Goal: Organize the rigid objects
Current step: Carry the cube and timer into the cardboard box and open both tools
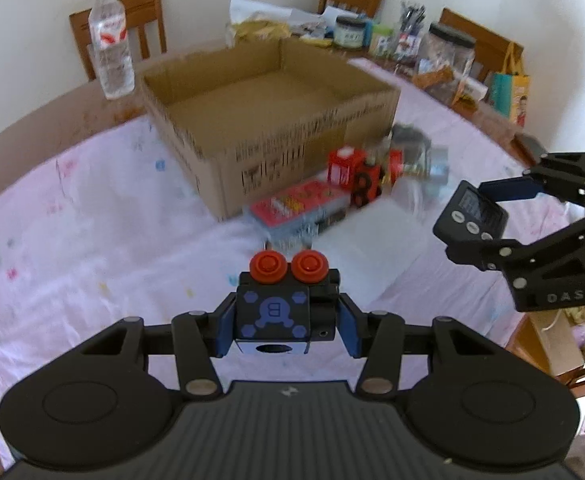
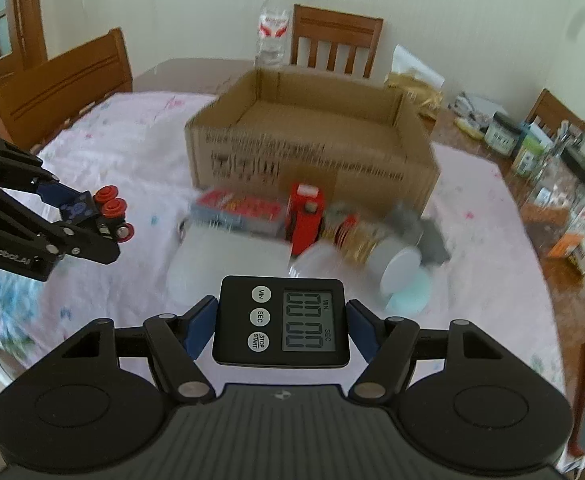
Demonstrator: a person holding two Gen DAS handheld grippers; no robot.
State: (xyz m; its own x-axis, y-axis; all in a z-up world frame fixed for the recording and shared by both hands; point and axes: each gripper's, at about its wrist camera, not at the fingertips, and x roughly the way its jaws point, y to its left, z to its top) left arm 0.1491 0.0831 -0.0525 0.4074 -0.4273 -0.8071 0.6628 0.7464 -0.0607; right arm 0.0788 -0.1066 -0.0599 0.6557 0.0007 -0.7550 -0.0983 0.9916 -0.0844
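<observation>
My left gripper (image 1: 284,320) is shut on a black toy block with red wheels (image 1: 280,300), held above the pink cloth; it also shows in the right wrist view (image 2: 92,216). My right gripper (image 2: 280,320) is shut on a black digital timer (image 2: 282,322), also visible in the left wrist view (image 1: 470,210). An open cardboard box (image 1: 268,120) stands behind, seemingly empty. In front of it lies a blurred pile: a red toy train piece (image 2: 306,220), a flat red-topped box (image 2: 238,210), white lidded containers (image 2: 228,256) and a grey round tin (image 2: 398,264).
A water bottle (image 1: 110,44) stands left of the box. Jars, pens and packets (image 1: 404,40) crowd the far right table edge. Wooden chairs (image 2: 336,40) surround the table. The pink cloth (image 1: 72,220) covers the table.
</observation>
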